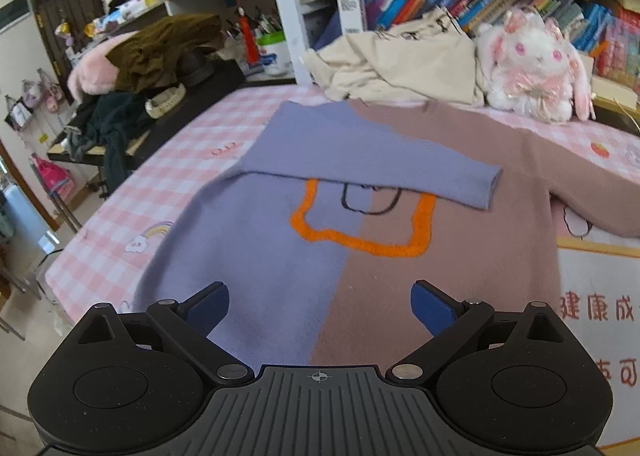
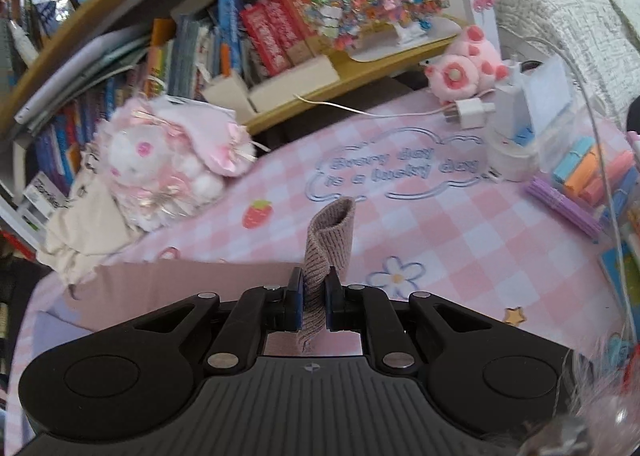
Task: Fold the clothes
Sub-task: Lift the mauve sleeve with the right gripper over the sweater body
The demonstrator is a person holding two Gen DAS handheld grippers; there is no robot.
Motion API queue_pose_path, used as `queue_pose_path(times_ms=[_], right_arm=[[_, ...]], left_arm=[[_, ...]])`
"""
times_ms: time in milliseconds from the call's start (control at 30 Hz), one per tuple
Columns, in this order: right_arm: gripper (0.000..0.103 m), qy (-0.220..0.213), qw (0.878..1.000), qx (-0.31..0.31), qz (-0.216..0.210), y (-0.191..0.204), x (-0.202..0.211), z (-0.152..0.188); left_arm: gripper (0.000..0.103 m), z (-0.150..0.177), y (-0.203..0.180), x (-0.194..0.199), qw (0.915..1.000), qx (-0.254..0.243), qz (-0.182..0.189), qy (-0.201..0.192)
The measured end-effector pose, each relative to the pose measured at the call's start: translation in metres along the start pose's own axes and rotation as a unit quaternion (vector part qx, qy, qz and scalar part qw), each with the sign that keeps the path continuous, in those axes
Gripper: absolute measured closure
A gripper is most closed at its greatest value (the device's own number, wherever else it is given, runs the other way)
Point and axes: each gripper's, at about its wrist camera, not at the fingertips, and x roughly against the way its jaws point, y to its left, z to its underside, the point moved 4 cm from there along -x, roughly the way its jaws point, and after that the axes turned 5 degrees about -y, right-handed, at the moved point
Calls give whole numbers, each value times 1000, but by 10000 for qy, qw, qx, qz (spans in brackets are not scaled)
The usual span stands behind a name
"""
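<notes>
The left gripper (image 1: 320, 308) hovers with jaws spread wide, while the right gripper (image 2: 314, 296) is clamped tight.

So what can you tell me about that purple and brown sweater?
The sweater looks soft and fuzzy, half purple, half pinkish brown, with an orange outline across its chest. It lies flat on the pink checked cloth. Its purple sleeve is folded across the front. The right gripper pinches the brown sleeve's ribbed cuff. The left gripper hovers open above the hem.
</notes>
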Motion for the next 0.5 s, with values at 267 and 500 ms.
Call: queue_pose_path(times_ms=[267,500], right_arm=[[94,-285,9990,31,-355,53,22,-6],[94,-526,9983,165,-213,118,31,-1]], left_arm=[[4,2,12,-12,9988,-167,395,-229],[4,-8,25,-28,9838,-1150,1291,-471]])
